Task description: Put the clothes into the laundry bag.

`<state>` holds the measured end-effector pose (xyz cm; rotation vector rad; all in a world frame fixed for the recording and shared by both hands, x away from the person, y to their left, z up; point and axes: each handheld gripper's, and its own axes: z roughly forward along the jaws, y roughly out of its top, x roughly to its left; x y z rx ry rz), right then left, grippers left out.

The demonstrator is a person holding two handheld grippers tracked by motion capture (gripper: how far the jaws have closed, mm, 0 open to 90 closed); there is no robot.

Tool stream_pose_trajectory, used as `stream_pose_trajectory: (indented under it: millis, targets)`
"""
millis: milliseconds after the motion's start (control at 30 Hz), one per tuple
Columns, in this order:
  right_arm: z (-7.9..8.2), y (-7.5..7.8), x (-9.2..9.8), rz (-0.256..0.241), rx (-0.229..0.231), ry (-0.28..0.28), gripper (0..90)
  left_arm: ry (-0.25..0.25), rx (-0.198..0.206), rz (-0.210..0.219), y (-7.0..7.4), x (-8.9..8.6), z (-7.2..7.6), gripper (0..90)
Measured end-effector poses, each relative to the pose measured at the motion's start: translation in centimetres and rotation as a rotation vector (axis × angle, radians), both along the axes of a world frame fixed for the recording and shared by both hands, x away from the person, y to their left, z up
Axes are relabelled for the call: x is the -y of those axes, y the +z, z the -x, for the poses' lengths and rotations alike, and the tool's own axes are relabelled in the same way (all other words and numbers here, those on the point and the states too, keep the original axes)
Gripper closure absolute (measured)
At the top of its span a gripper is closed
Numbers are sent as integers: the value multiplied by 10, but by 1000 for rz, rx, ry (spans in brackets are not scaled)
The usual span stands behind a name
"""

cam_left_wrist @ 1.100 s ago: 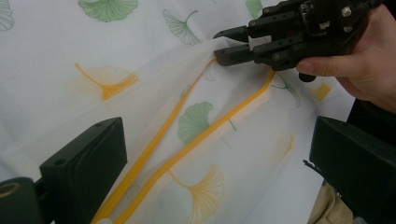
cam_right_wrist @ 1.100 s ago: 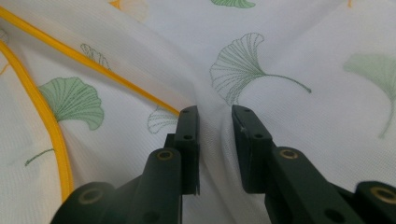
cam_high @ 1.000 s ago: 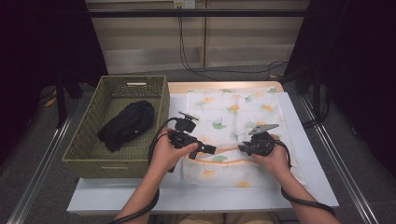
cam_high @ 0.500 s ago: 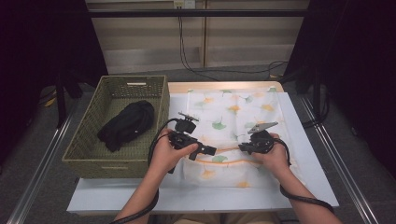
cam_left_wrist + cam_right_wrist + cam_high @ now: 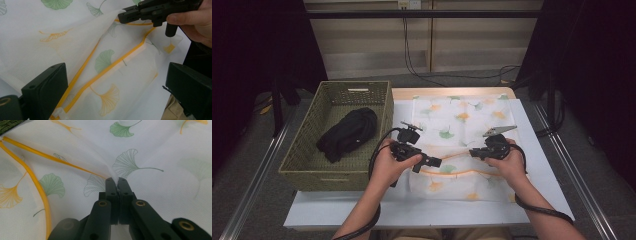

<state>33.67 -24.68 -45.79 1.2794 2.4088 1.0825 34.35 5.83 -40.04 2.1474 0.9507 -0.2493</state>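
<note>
Centrally in the high view, a white mesh bag (image 5: 457, 145) printed with green and orange ginkgo leaves is being worked on, lying flat on the white table (image 5: 542, 165). Its orange-edged opening (image 5: 472, 156) is running across the lower middle of the frame, between the two hands.

At the lower centre of the right gripper view, the right gripper (image 5: 117, 181) is being held with its jaws pressed together, and a fold of the bag's upper layer is being pinched between them; the fabric is being lifted into a small peak at the tips. In the high view this gripper (image 5: 473, 153) is being held right of centre, over the bag's opening. It is also being shown at the upper right of the left gripper view (image 5: 122, 15), where the white cloth is being pulled up into a ridge by it.

At the bottom corners of the left gripper view, the left gripper (image 5: 116, 82) is being held with its jaws spread wide, one at the lower left and one at the lower right, with the orange trim (image 5: 110, 67) running between them; nothing is being gripped. In the high view this gripper (image 5: 434, 162) is being held at the left edge of the bag, near its opening.

At the left of the high view, a green woven basket (image 5: 307, 155) is being kept just beside the table, and a black garment (image 5: 347, 134) is lying inside it.
</note>
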Motion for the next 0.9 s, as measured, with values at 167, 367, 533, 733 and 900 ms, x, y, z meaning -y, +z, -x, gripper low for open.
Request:
stream_pose_trajectory:
  millis: [167,367,533,733,900]
  targets:
    - [-1,6,0,-17,-1,1,893,-1,2,-2,0,-1,0,37]
    - [0,3,0,-29,-9,4,888,-4,-2,-1,-1,-1,0,37]
    - [-1,1,2,-54,-5,-8,885,8,-4,2,-1,0,2,37]
    - [-2,4,2,-53,-4,-23,897,-3,0,-9,0,-1,2,37]
    - [-6,10,3,-47,15,-26,899,7,0,1,0,-1,1,37]
